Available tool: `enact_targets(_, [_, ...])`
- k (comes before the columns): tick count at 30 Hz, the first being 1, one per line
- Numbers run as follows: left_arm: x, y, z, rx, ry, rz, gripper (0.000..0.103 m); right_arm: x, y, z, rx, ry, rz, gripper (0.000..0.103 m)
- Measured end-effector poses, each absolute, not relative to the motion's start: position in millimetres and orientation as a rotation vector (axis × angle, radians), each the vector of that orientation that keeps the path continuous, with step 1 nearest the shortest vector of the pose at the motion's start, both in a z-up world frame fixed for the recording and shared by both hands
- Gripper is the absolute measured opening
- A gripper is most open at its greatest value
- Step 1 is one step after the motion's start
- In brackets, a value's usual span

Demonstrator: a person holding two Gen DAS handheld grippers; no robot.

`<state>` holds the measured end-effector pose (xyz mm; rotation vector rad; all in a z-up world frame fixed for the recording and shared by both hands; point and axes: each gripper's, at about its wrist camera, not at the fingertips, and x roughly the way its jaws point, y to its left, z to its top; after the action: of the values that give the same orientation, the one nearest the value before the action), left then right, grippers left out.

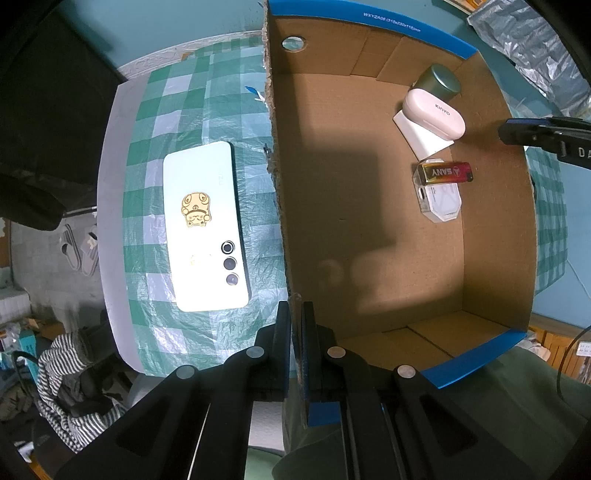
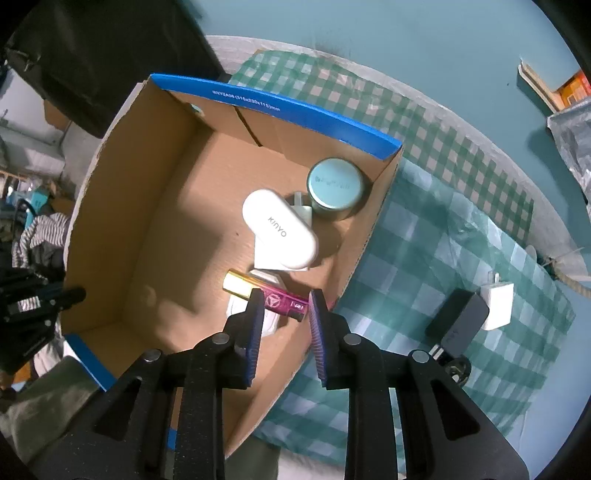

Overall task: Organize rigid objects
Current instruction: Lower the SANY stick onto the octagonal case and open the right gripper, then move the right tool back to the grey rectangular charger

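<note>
Left hand-held gripper (image 1: pixel 295 314) clamped on cardboard box (image 1: pixel 280 206) wall, right hand-held gripper (image 2: pixel 286 301) open, empty; smartphone (image 1: pixel 207 229) likely stiff, slick, fragile: pinch long edges.

I read "KINYO" on white oval plastic case (image 2: pixel 280 234) — "SANY" on gold-and-magenta battery (image 1: pixel 445 172). Blue rim of brown cardboard box (image 1: pixel 391 23) — I make out "WXYZA06", dimensions blurred.

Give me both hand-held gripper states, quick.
Left hand-held gripper: shut on the box wall.
Right hand-held gripper: open, holding nothing, above the lighter in the box.
</note>
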<state>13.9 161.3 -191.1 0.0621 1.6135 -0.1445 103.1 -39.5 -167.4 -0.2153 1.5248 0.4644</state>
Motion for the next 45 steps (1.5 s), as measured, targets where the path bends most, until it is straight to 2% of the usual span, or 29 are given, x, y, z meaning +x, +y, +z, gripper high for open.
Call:
enact_targets(8, [14.0, 161.0, -190.8, 0.062, 1.613, -0.145, 0.003, 100.5, -50.2, -151.2, -0.190, 1.502, 0.453, 0.029])
enact_targets(12, [14.1, 160.9, -190.8, 0.063, 1.614, -0.145, 0.003, 102.2, -65.5, -143.5, -0.167, 1.488, 0.418, 0.035])
enact_targets(18, [14.1, 160.6, -189.4, 0.068, 1.613, -0.148, 0.003, 109.2, -99.4, -146.6, -0.123, 1.506, 0.331, 0.036])
enact_targets(28, [14.1, 160.2, -189.0, 0.070, 1.613, -0.147, 0.003, 122.2, -161.6, -171.3, -0.040, 1.559, 0.162, 0.039])
enact_targets(35, [14.0, 160.2, -188.9, 0.073, 1.612, -0.147, 0.003, 127.1, -193.2, -192.9, 0.016, 1.596, 0.076, 0.045])
enact_targets(45, [14.1, 160.2, -189.0, 0.072, 1.613, -0.147, 0.003, 135.5, -219.8, -226.8, 0.110, 1.647, -0.013, 0.046])
